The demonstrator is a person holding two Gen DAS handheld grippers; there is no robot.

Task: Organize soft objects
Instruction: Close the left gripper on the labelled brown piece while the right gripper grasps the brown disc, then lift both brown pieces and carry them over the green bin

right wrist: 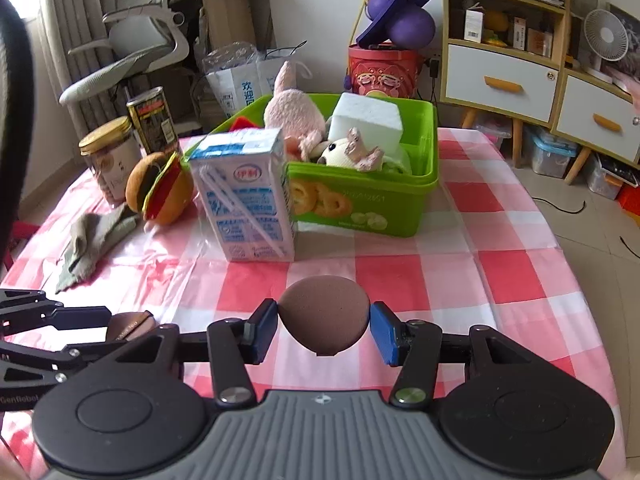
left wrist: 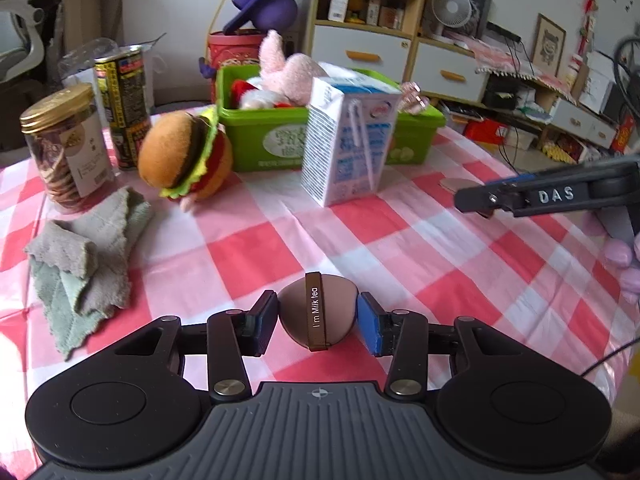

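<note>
My left gripper (left wrist: 317,318) is shut on a brown sponge puff with an "I'm Milk tea" band (left wrist: 316,312), just above the checked tablecloth. My right gripper (right wrist: 324,326) is shut on a plain brown sponge puff (right wrist: 324,320). The left gripper and its puff also show in the right wrist view (right wrist: 130,326); the right gripper shows at the right edge of the left wrist view (left wrist: 472,200). A green bin (right wrist: 360,204) holds a pink plush (right wrist: 294,114), a small white plush (right wrist: 348,150) and a white foam block (right wrist: 366,118). A burger plush (left wrist: 184,156) lies left of the bin.
A milk carton (left wrist: 348,140) stands in front of the bin. A cookie jar (left wrist: 64,144) and a black-yellow can (left wrist: 124,104) stand at the far left. A crumpled grey-green cloth (left wrist: 84,256) lies near the left table edge. A shelf unit (right wrist: 504,40) stands beyond the table.
</note>
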